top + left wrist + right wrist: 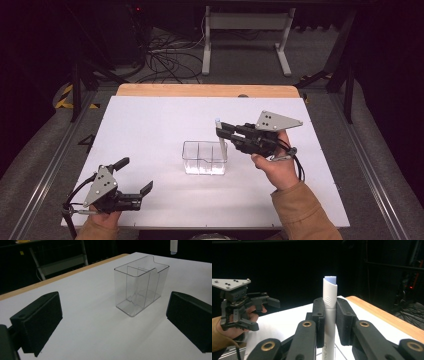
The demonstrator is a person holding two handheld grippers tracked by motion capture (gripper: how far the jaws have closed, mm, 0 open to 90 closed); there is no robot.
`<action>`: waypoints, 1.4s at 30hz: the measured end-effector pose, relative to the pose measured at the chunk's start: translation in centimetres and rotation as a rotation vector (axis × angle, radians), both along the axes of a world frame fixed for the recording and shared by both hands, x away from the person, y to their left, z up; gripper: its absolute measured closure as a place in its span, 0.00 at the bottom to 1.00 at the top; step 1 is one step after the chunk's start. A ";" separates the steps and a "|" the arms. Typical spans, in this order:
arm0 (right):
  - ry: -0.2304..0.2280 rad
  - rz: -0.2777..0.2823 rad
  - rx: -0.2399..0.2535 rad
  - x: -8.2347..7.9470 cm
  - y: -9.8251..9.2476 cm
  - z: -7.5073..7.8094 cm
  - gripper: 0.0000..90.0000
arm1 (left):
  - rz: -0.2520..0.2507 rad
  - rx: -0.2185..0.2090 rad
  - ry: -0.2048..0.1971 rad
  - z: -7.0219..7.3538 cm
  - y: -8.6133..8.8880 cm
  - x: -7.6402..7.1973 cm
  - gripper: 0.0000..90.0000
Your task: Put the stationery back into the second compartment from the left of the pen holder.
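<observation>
Right claw (329, 322) pinches an upright white tube (329, 312) (blue-tipped) above the clear organizer (205, 157).

Right gripper (220, 131) holds slim white tube (219, 135) upright over clear plastic divided box (204, 158) on white desk (150, 130).

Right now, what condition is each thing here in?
White pen: upright, clamped, above the box.
Clear box: upright on the table, compartments empty.
Right claw: shut on the white pen.
Left claw: open, holding nothing.
</observation>
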State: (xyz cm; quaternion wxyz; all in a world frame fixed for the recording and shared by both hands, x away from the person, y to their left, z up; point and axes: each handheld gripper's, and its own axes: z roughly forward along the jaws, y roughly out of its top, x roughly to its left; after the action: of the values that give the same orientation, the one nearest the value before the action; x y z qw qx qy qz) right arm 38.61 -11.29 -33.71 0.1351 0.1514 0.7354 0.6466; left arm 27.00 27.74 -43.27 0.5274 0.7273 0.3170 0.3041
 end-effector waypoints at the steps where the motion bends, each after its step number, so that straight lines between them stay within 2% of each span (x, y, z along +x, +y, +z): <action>1: 0.000 0.008 0.002 0.1 0.2 -0.1 0.88 | 0.000 0.000 0.000 0.0 0.0 0.0 0.01; 6: -0.028 0.027 -0.006 0.4 1.2 -0.5 0.87 | 0.000 0.001 -0.003 0.0 0.0 0.0 0.01; 13: -0.045 0.063 0.000 1.0 2.7 -1.2 0.87 | -0.001 -0.003 0.001 0.0 0.0 0.0 0.01; 18: -0.059 0.069 -0.015 1.4 3.6 -1.8 0.87 | 0.000 0.001 -0.005 0.0 0.1 0.0 0.01; 26: -0.054 0.066 -0.033 1.9 4.7 -2.7 0.87 | 0.000 0.005 -0.002 0.0 0.1 0.0 0.01; 28: -0.054 0.065 -0.040 2.0 4.9 -2.9 0.87 | -0.001 -0.006 0.002 0.0 0.1 0.0 0.01; 42: -0.004 0.051 -0.069 2.4 5.4 -4.8 0.87 | 0.000 -0.005 0.002 0.0 0.1 -0.1 0.01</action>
State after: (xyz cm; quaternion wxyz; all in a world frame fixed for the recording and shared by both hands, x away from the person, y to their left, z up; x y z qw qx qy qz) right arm 41.03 -5.87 -38.46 0.1251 0.1265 0.7605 0.6245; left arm 26.90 27.84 -43.28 0.5288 0.7262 0.3183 0.3028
